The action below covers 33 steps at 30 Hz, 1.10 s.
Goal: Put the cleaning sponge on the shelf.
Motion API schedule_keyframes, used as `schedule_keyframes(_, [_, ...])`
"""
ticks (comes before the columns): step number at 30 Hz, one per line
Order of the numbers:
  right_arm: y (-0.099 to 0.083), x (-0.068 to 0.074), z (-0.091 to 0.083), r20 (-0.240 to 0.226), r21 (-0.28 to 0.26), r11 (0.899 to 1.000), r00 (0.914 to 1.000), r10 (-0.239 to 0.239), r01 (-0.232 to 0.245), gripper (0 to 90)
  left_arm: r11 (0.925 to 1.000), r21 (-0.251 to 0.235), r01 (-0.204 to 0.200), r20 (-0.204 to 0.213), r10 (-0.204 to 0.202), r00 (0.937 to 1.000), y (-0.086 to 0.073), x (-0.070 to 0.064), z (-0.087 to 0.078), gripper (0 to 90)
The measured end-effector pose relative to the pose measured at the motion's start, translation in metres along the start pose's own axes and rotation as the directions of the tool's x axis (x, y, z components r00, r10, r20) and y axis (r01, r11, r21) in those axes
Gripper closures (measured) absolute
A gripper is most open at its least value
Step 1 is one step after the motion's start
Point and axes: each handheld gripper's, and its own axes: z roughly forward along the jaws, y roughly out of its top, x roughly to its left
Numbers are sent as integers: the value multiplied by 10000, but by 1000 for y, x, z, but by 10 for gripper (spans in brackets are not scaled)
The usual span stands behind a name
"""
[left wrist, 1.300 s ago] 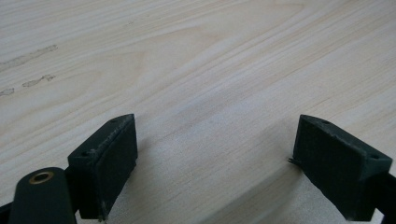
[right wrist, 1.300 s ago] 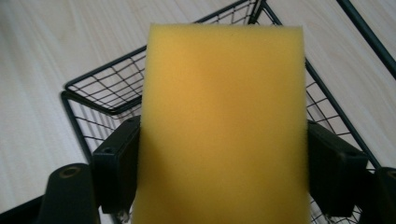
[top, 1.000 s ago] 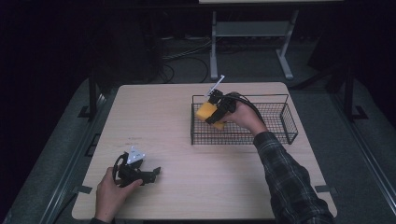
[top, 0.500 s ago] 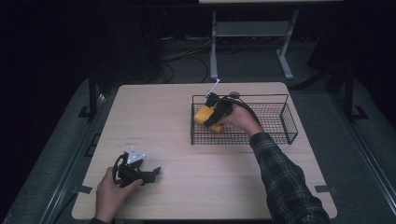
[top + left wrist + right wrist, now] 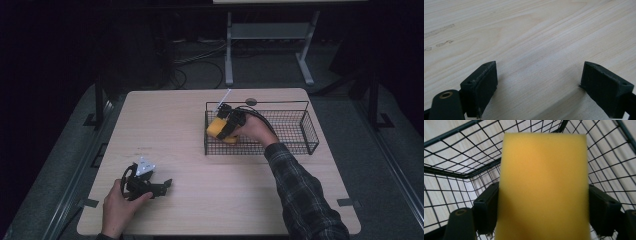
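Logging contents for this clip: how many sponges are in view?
1. The yellow sponge is clamped between the right gripper fingers, at the left end of the wire basket. None hidden, apparently.

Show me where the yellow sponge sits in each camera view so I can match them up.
High view: the yellow sponge is at the left end of the wire basket, held by the right gripper.
Right gripper view: the sponge stands centre frame, clamped between the two black jaws.
Left gripper view: not in it; open jaws over bare table.
Shared landmark: the basket's black wire mesh.
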Motion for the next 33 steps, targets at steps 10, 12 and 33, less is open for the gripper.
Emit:
schedule_keyframes(10, [0, 0, 6, -70, 250, 9997, 10000, -53, 54, 221, 10000, 2, -2, 2, 2, 10000, 0, 0, 0, 129])
schedule_keyframes(12, [0, 1, 9, -97, 361, 9993, 9999, -35, 39, 217, 10000, 2, -3, 2, 3, 10000, 0, 0, 0, 129])
schedule_keyframes(33, [-7, 7, -30, 64, -674, 9972, 9994, 327, -322, 169, 10000, 6, -10, -6, 10, 10000, 0, 0, 0, 129])
